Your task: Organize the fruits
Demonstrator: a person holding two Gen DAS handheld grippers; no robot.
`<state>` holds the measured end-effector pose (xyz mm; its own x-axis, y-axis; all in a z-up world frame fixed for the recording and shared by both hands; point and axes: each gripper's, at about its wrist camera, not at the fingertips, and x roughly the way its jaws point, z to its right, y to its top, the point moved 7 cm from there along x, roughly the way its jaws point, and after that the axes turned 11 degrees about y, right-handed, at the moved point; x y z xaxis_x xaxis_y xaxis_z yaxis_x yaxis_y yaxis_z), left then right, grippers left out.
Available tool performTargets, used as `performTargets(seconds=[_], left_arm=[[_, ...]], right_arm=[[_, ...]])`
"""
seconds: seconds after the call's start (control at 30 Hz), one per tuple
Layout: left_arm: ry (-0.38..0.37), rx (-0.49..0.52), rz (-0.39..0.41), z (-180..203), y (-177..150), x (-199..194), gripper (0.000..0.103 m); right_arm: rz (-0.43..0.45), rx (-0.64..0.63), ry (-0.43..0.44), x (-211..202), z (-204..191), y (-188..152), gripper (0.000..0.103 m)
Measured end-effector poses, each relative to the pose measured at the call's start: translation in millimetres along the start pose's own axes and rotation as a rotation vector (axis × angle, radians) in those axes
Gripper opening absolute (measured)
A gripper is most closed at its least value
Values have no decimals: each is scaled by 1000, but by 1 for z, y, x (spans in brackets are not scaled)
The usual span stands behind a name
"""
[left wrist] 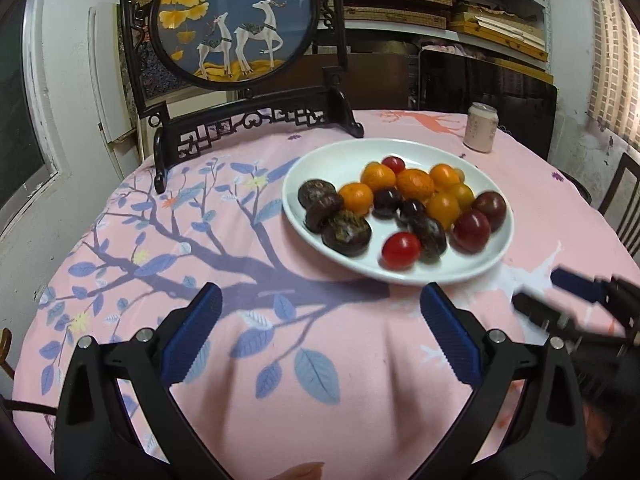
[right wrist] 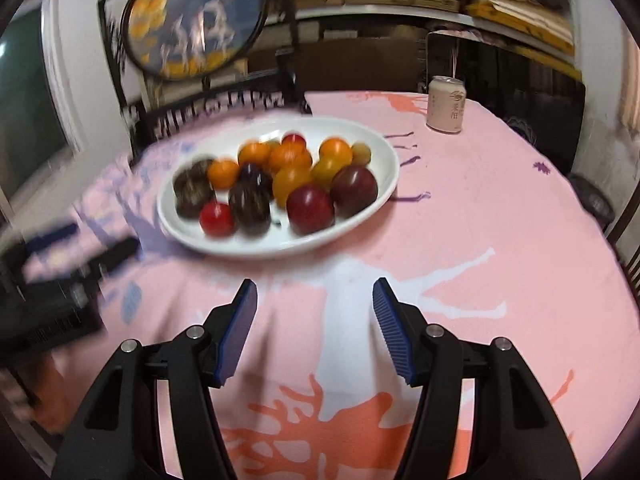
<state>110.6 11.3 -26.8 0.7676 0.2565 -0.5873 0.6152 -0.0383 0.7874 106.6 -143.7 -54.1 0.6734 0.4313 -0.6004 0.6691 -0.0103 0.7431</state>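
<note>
A white oval plate [left wrist: 304, 168] [right wrist: 384, 152] on the pink tablecloth holds several mixed fruits: orange tangerines [left wrist: 414, 184], red tomatoes [left wrist: 401, 250], dark plums [left wrist: 387, 201] and brown wrinkled fruits [left wrist: 346, 233]. My left gripper [left wrist: 320, 300] stands open just short of the plate's near rim, nothing between its fingers. My right gripper [right wrist: 315, 294] is also open and empty, hovering over the cloth in front of the plate; it appears blurred at the right edge of the left wrist view [left wrist: 560, 292]. The right wrist view is blurred on its left side.
A pale drink can [left wrist: 481, 127] [right wrist: 446, 104] stands behind the plate at the right. A dark wooden stand with a round deer picture [left wrist: 236, 20] occupies the table's far left. Shelves with boxes [left wrist: 440, 0] and chairs ring the round table.
</note>
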Motion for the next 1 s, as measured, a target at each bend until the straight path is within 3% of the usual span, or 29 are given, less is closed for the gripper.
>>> performTargets(seconds=[0.23, 0.53, 1.0], left_arm=[[-2, 15, 23, 4, 0, -8, 101], [1, 26, 18, 8, -2, -8, 101], [26, 23, 22, 4, -1, -7, 101]], right_arm=[[-21, -22, 16, 3, -9, -1, 61], [71, -66, 29, -16, -23, 6, 61], [36, -68, 37, -10, -26, 2, 61]])
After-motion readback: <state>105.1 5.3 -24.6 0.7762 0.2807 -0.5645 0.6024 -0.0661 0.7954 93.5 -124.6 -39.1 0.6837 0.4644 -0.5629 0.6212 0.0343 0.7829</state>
